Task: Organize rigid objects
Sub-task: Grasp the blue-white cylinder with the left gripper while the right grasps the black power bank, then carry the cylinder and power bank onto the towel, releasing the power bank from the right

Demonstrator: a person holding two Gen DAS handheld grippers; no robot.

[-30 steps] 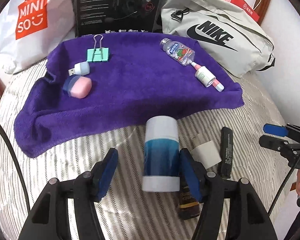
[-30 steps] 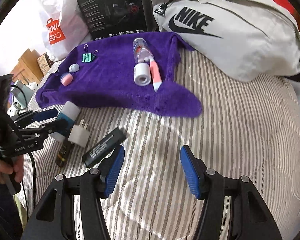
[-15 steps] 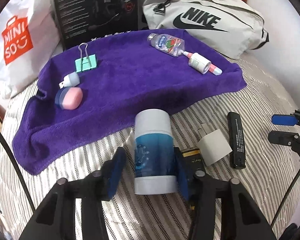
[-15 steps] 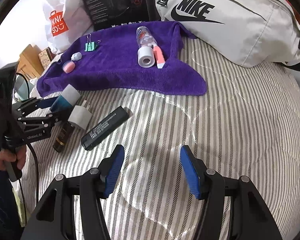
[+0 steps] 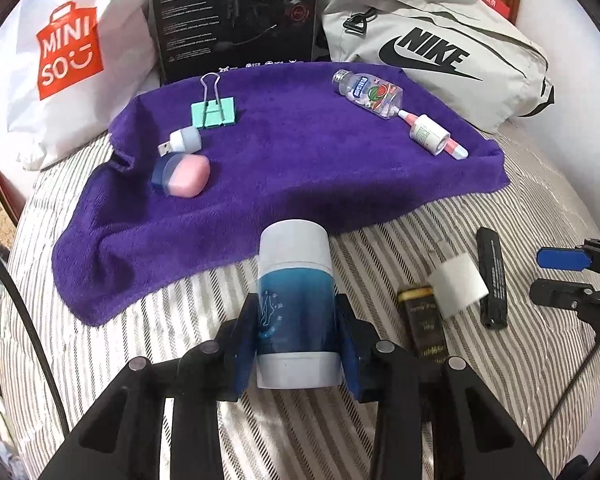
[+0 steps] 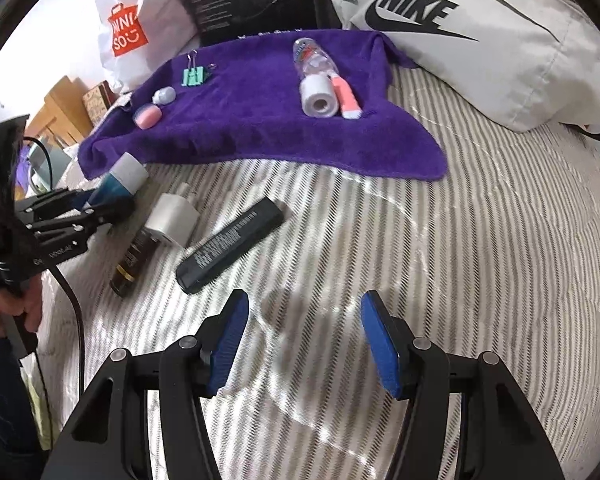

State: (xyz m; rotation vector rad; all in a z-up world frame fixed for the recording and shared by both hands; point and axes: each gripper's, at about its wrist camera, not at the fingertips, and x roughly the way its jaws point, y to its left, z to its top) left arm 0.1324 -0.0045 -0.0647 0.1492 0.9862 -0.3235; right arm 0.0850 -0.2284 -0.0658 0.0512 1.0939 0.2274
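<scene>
Our left tongs (image 5: pixel 298 334) clamp the blue-and-white tube (image 5: pixel 296 304) lying on the striped bed beside the purple towel (image 5: pixel 300 168). We should lift it level and set it there gently. Our right tongs (image 6: pixel 304 344) hang wide, empty.

A purple towel (image 5: pixel 300 168) lies on grey-and-white striped bedding (image 6: pixel 480 260); the canister (image 5: pixel 296 300) is blue and white.

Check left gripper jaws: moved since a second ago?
Yes. The left gripper jaws closed inward onto the blue-and-white bottle, which stayed by the purple towel edge.
</scene>
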